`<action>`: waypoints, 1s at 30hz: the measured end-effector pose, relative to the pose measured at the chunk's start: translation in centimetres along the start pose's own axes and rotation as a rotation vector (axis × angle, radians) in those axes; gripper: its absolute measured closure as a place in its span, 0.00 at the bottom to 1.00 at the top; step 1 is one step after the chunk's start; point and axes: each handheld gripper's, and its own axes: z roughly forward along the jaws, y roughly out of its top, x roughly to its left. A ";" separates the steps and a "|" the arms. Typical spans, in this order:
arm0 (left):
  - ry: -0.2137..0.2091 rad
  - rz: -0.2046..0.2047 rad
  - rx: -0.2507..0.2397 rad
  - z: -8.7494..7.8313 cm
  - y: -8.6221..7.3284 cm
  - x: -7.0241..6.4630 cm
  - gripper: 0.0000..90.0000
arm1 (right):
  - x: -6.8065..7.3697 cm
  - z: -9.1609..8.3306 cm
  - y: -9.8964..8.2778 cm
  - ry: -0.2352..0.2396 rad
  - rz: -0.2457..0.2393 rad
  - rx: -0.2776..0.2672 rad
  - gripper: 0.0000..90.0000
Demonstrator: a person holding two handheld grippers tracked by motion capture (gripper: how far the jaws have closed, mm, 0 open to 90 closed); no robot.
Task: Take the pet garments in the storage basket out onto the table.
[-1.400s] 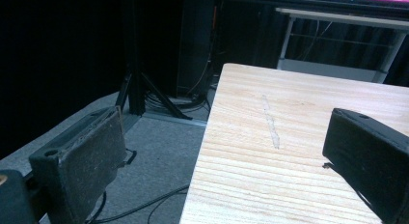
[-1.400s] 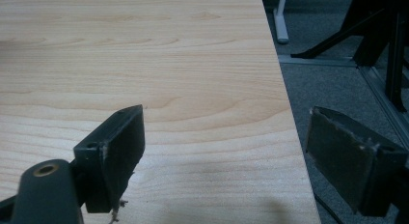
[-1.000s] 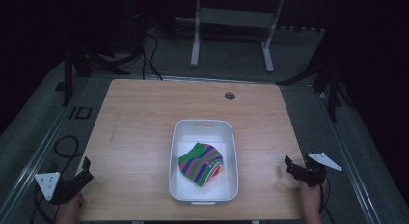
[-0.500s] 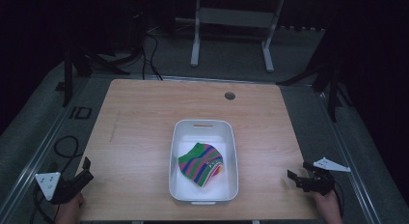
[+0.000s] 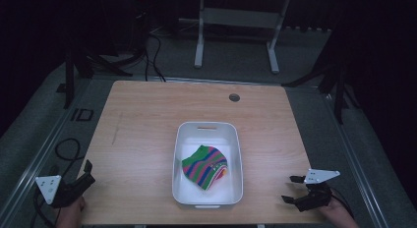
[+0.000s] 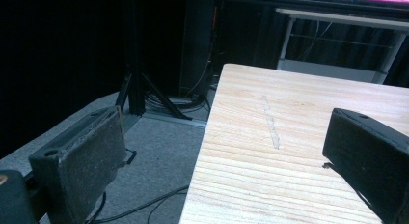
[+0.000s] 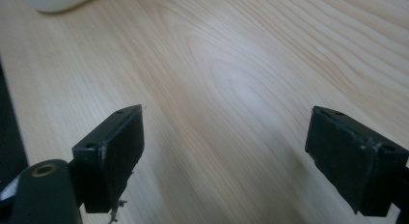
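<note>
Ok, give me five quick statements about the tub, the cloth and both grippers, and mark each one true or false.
1. The striped cloth lies inside the white tub. True.
2. The left gripper is shut on the cloth. False: it sits open at the table's near left corner, away from the tub.
3. The right gripper is open with bare wood between its fingers. True.
4. The tub stands at the table's far left corner. False: it stands near the middle, towards the near edge.
5. A round hole shows near the table's far edge. True.
</note>
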 end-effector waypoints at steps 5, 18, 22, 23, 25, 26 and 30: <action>-0.002 -0.001 0.001 0.0 0.0 0.0 0.02 | 0.6 1.1 2.0 0.058 -0.054 0.029 0.15; -0.009 -0.012 0.005 0.1 0.0 0.1 0.02 | 2.6 3.0 6.5 0.165 -0.164 0.103 0.16; -0.010 -0.011 0.004 0.1 0.0 0.1 0.02 | 3.4 3.0 8.3 0.197 -0.193 0.112 0.16; -0.010 -0.011 0.005 0.1 0.0 0.1 0.02 | 3.6 2.9 8.8 0.196 -0.210 0.107 0.15; -0.011 -0.011 0.005 0.1 0.0 0.1 0.02 | 4.0 2.7 9.8 0.204 -0.224 0.095 0.16; -0.011 -0.011 0.005 0.1 0.0 0.1 0.02 | 4.0 2.7 9.8 0.204 -0.224 0.095 0.16; -0.012 -0.009 0.005 0.1 0.0 0.1 0.02 | 4.9 2.2 11.4 0.222 -0.257 0.071 0.16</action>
